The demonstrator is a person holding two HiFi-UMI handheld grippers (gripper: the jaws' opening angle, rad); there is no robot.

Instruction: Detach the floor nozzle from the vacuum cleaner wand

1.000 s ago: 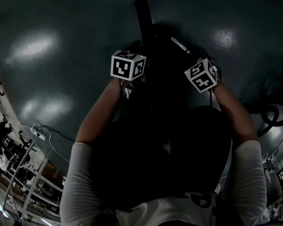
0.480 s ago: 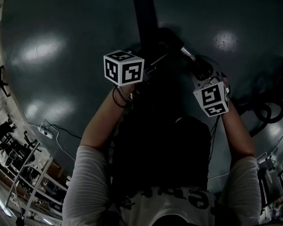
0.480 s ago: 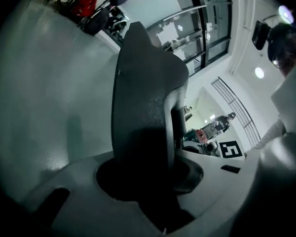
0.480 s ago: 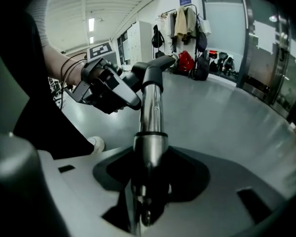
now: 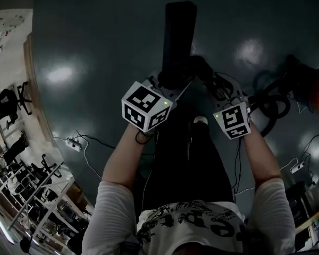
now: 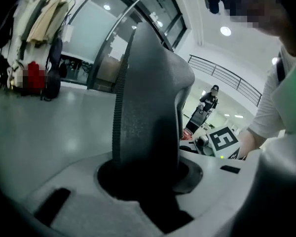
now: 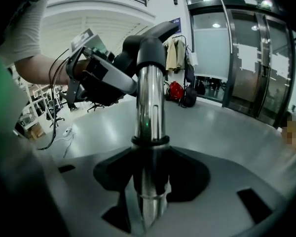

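In the head view the black floor nozzle hangs above the dark floor, long side pointing away from me. My left gripper grips its neck; the jaws have just been closing on it. The left gripper view shows the grey ribbed nozzle neck filling the gap between the jaws of my left gripper. My right gripper is shut on the chrome wand, which runs between its jaws up to a black elbow in the right gripper view. The joint itself is hard to make out.
On the floor lie a coiled black hose at the right, a power strip with cable at the left and another at the right. Chairs and racks line the left edge. Glass doors and hung coats stand beyond.
Both grippers have risen with the nozzle and wand, and the floor now lies farther below. The left gripper has rolled. More of the room shows at the edges.
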